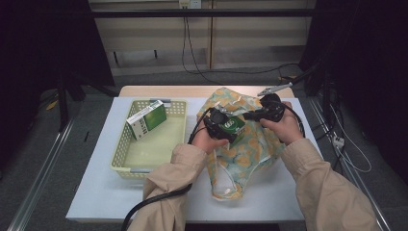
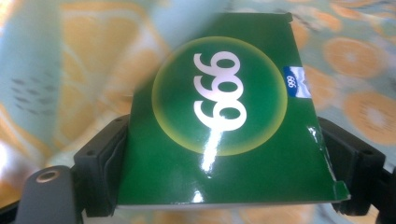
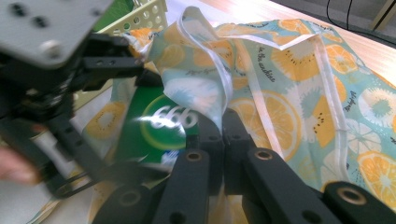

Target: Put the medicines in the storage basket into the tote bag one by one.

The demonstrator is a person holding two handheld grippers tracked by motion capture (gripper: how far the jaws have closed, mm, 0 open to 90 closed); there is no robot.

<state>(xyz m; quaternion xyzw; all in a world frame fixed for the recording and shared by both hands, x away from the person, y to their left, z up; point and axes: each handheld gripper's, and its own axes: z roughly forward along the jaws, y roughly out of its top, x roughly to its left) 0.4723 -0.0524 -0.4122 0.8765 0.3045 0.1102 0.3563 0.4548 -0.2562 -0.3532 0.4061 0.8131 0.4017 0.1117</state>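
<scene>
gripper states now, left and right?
Left gripper: shut on the green box.
Right gripper: shut on the edge of the fruit-print bag.

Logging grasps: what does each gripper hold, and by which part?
Left gripper clamps the green 999 box by its side edges; right gripper pinches the fruit-print bag at its rim.

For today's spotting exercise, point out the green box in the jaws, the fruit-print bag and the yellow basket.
green box (image 2: 219, 140), left gripper view, glossy front face.
fruit-print bag (image 3: 299, 102), right gripper view, printed side.
yellow basket (image 1: 126, 135), high view, left wall.
</scene>
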